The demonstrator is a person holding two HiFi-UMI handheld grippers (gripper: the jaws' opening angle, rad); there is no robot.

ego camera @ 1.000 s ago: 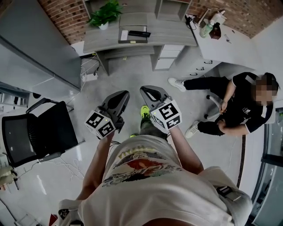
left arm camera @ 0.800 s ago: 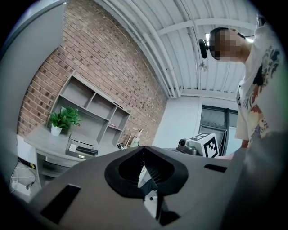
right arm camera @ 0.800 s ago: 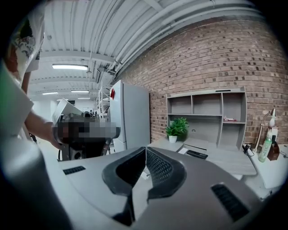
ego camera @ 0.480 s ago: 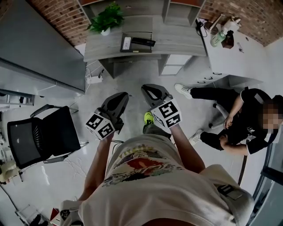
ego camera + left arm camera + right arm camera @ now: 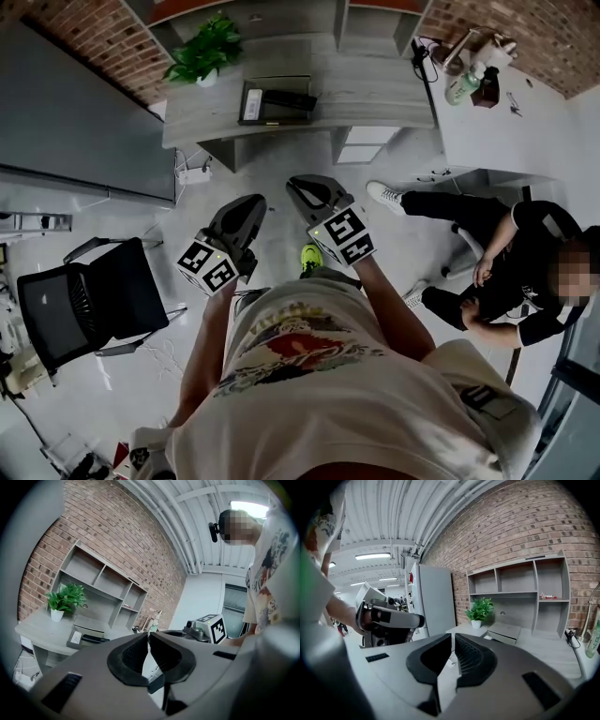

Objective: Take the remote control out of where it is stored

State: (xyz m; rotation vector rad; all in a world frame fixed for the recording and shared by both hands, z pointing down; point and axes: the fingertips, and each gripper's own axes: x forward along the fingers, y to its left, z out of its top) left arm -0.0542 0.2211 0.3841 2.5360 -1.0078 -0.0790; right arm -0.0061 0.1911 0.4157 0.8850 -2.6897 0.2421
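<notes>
A black remote control (image 5: 289, 98) lies in an open grey box (image 5: 251, 116) on the grey desk (image 5: 375, 94), far ahead of both grippers. In the left gripper view the box (image 5: 77, 637) sits on the desk beside a potted plant (image 5: 65, 599). In the right gripper view the box (image 5: 504, 632) shows closed-looking, and the remote is hidden. My left gripper (image 5: 249, 202) and right gripper (image 5: 304, 184) hover side by side over the floor, well short of the desk. The left gripper (image 5: 147, 637) and the right gripper (image 5: 453, 639) are both shut with nothing between their jaws.
A black office chair (image 5: 75, 300) stands at the left. A person (image 5: 525, 253) sits at the right, legs stretched toward the desk. A white counter (image 5: 487, 112) carries bottles (image 5: 464, 84). A drawer unit (image 5: 366, 142) sits under the desk, a power strip (image 5: 190, 173) on the floor.
The desk and box have drifted slightly left and look a little nearer. Both grippers have edged forward, still shut and empty. The chair has slid lower in view.
</notes>
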